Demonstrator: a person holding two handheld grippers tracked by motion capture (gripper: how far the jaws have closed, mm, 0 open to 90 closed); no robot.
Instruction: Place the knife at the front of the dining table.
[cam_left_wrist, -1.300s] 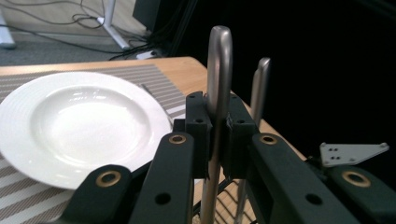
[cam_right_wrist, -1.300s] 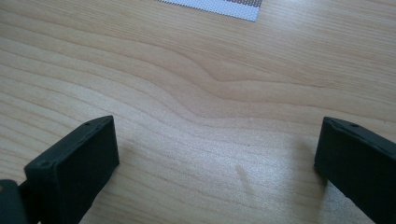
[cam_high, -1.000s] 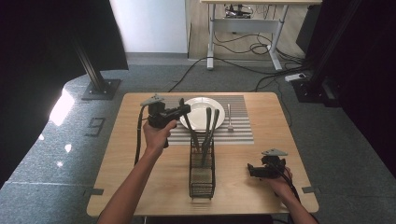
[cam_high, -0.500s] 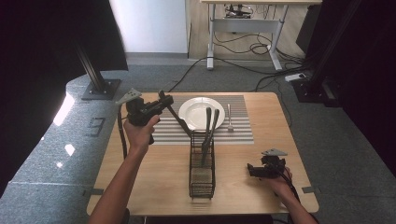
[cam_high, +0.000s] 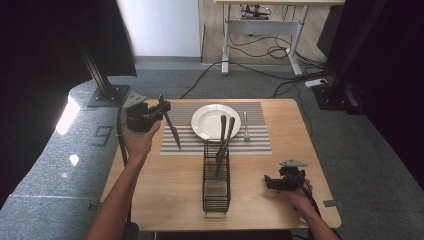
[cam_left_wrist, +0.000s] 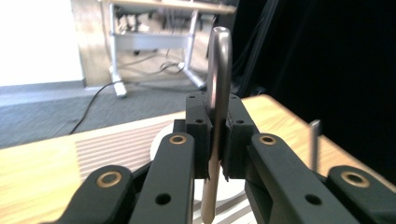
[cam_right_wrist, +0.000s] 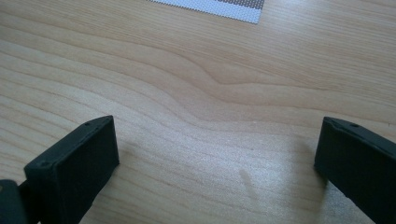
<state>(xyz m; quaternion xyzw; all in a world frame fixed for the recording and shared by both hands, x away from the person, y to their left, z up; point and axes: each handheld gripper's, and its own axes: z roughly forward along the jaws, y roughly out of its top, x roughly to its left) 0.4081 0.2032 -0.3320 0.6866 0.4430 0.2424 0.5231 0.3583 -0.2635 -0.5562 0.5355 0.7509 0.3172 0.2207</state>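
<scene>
One knife (cam_high: 170, 123) pinched between the left gripper (cam_high: 161, 106) fingers, held in the air over the left edge of the striped placemat (cam_high: 257, 141), blade slanting down. Right gripper (cam_high: 270, 182) rests low on the tabletop (cam_high: 165, 195), fingers spread with nothing between them.

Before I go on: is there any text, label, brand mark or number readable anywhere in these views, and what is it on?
None: no view shows a legible word or number.
The left gripper, knife, plate, striped mat, wire rack and right gripper carry no visible marking.
The grey marks on the floor mat are not readable.
</scene>
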